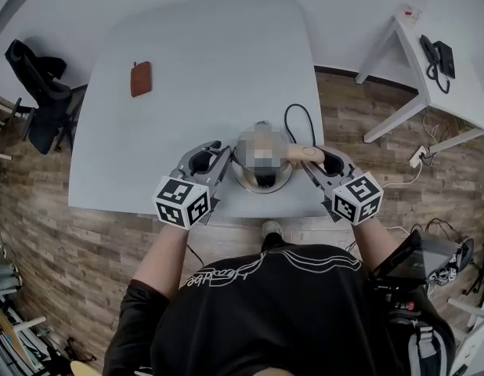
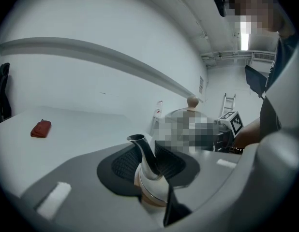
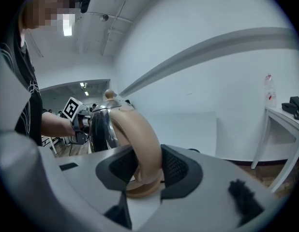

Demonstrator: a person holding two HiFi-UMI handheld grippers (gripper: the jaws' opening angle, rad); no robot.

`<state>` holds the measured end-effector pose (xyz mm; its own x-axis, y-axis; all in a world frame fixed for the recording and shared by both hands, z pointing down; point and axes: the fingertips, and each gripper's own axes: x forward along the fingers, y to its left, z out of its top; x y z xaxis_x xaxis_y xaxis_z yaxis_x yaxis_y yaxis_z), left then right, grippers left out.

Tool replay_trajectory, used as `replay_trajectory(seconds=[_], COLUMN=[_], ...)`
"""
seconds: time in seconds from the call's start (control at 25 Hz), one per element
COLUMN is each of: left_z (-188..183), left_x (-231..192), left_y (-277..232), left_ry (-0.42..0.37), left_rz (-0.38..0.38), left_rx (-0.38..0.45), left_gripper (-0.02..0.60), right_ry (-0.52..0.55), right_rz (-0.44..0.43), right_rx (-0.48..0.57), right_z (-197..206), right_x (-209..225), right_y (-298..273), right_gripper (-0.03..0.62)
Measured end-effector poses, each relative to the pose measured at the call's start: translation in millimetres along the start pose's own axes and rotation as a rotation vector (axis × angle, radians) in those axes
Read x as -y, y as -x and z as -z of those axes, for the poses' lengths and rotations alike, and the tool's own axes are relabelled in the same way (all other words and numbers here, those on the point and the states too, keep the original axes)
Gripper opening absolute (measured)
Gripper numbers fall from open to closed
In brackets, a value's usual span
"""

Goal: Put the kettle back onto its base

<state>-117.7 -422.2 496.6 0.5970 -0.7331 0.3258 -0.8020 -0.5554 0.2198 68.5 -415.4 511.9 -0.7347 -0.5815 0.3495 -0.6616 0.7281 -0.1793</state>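
At the far left a black office chair (image 1: pixel 38 92) with dark cloth on it stands on the wood floor, beside the large white rectangular table (image 1: pixel 211 61). On the table's far left part lies a small red-brown flat pouch (image 1: pixel 141 78), well apart from everything else. At the near edge, the left gripper (image 1: pixel 218 152) has its jaws closed on the thin curved steel spout (image 2: pixel 145 153) of the shiny round steel kettle (image 1: pixel 261 180); the ribbed black pads touch the spout on both sides. The kettle stands upright near the table's front edge, between the two grippers, and its lid has a small round beige knob (image 3: pixel 109 94). A beige ring (image 3: pixel 140 190) shows at its bottom; I cannot tell whether this is the base. The right gripper (image 1: pixel 314 160) pinches the thick beige arched handle (image 3: pixel 140 139), with a pad pressed on each side. A thin black cable (image 1: pixel 298 116) makes a loop on the table just behind the kettle. At the far right stands a white side table (image 1: pixel 461 104), which carries a black desk telephone (image 1: pixel 438 59) and a clear plastic bottle (image 3: pixel 269 91).
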Motion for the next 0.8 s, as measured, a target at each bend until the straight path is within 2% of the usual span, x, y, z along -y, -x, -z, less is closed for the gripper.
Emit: replay_trajectory(seconds=[0.4, 0.8], left_z=[4.1, 6.1], left_x=[-0.1, 3.1], left_y=[-12.5, -18.6], left_ry=[-0.043, -0.047], left_rz=[0.0, 0.007], left_rx=[0.0, -0.001], left_gripper=[0.104, 0.104], right_ry=[-0.007, -0.041], right_rz=[0.038, 0.064], right_rx=[-0.018, -0.012], right_z=[11.3, 17.6], right_x=[13.9, 21.6], right_y=[-6.8, -6.5], right_gripper=[0.14, 0.14])
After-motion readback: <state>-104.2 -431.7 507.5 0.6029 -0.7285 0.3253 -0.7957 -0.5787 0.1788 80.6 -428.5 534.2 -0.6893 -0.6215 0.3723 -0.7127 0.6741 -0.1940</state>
